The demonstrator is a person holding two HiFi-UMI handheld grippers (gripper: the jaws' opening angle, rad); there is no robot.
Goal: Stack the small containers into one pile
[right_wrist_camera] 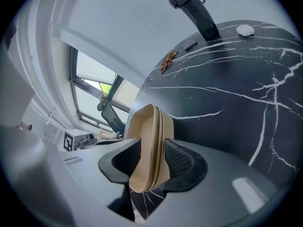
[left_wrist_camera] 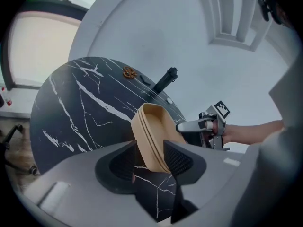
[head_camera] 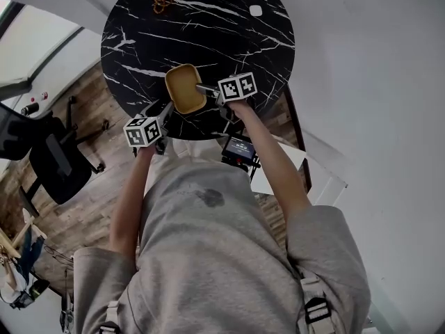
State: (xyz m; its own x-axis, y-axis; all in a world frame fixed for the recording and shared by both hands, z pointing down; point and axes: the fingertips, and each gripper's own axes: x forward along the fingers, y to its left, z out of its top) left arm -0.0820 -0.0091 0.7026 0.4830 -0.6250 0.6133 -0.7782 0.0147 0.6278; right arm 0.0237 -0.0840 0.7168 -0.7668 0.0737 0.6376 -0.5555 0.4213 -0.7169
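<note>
Left tongs (left_wrist_camera: pixel 150 156) and right tongs (right_wrist_camera: pixel 150 161) are both spread. Each straddles a rim of the nested tan containers (head_camera: pixel 184 88) without pinching. Pile sits on the worktop (head_camera: pixel 229 33), near the person's edge. No loose containers visible. Stacking looks done, only pull-back left.

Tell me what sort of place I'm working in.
Likely an office or studio room: a round black marble-pattern table, a black office chair on a wood-plank floor, and a big window along one wall.
</note>
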